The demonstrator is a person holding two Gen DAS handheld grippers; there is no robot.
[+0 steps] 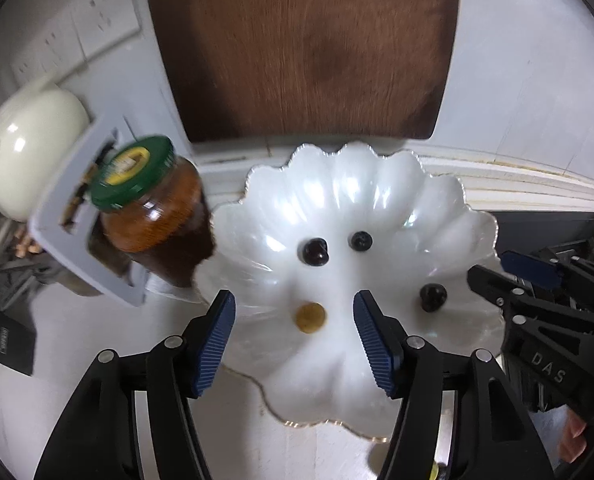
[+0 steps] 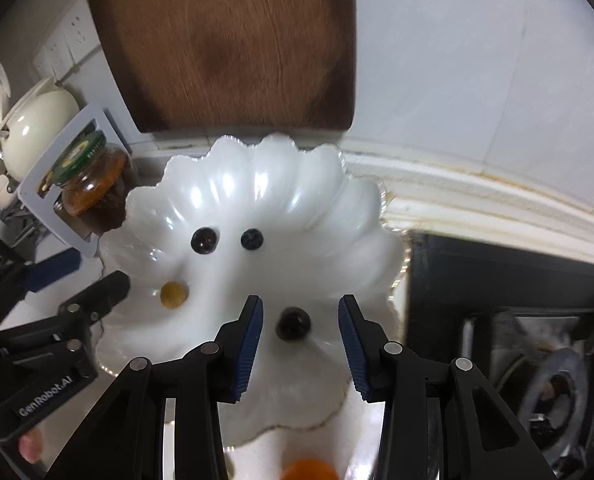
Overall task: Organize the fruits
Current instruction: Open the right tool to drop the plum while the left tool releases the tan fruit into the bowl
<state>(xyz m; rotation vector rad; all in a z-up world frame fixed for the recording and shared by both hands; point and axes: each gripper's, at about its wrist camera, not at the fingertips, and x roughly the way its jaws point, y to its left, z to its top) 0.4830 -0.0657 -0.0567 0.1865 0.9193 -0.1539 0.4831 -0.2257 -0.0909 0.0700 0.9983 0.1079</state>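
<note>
Left wrist view, from the left edge: a cream teapot (image 1: 33, 148) is sitting at the upper left, with a green-lidded jar (image 1: 153, 204) of brown contents just to its right, leaning in a grey rack (image 1: 77, 248). A wooden board (image 1: 305, 48) is standing across the top centre.

Centre frame, a white scalloped dish (image 1: 349, 208) is resting on the desk (image 1: 17, 412). Inside it, a yellow-brown fruit (image 1: 310, 317) is lying low and centre, two dark berries are sitting above it, one to the left (image 1: 315, 252) and one to the right (image 1: 361, 241), and a third dark berry (image 1: 433, 297) is lying at lower right.

The left gripper (image 1: 295, 342) is standing over the dish with its jaws roughly half open and holding nothing; the yellow-brown fruit is lying in the gap, clear of both pads.

At the right edge, the right gripper (image 2: 301, 346) is entering. In its own view its jaws are parted more narrowly, gripping nothing, with the third dark berry (image 2: 293, 323) lying just ahead, between the tips without contact. An orange fruit (image 2: 309, 470) is showing blurred at the bottom edge.

Judgement: each fruit is round, so no long axis matters. Each gripper is nearest the fruit centred before its own jaws; either could close or withdraw cleanly.
</note>
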